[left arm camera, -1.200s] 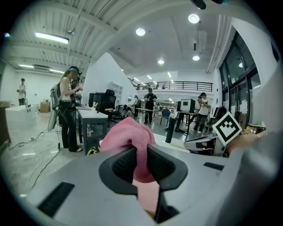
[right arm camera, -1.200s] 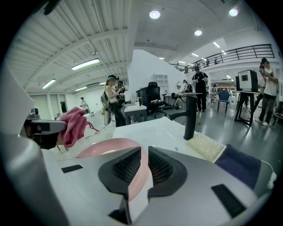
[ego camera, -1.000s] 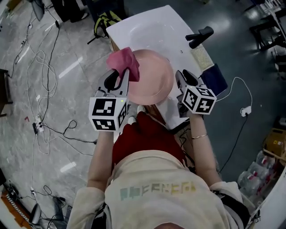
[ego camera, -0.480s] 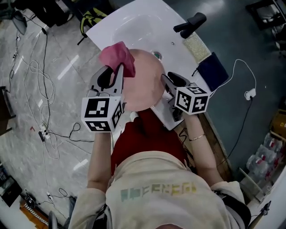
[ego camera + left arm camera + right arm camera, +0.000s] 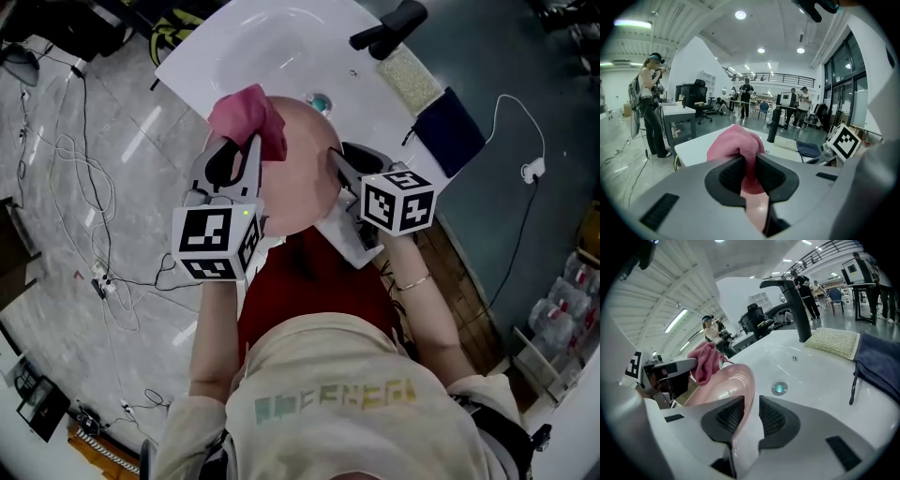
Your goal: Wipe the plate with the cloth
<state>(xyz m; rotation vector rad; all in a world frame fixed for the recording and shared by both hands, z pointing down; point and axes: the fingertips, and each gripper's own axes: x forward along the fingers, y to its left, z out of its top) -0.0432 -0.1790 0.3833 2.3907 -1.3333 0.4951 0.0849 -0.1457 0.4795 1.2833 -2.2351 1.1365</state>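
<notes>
1. The left gripper is clenched on the pink cloth. The fabric is pinched between the two dark pads and bunches up above them in the middle of the left gripper view.
2. The right gripper grasps the pink plate by its rim. The edge runs down between the two jaws, one on each face, and the plate stands tilted, left of centre in the right gripper view.
3. In the head view the plate sits at the centre of the frame between the two grippers. It overlaps the lower edge of the white sink.
4. The cloth lies at the plate's upper left rim in the head view and overlaps it. In the right gripper view it hangs at the plate's far left edge.
5. The teal drain shows in the basin just right of the plate.
6. The black faucet rises at the upper centre of the right gripper view. A pale sponge lies to its right, and a dark blue fabric drapes at the right edge.
7. The left marker cube is lower left of the plate in the head view, and the right marker cube is at its right.
8. Loose cables trail over the floor at the left of the head view.
</notes>
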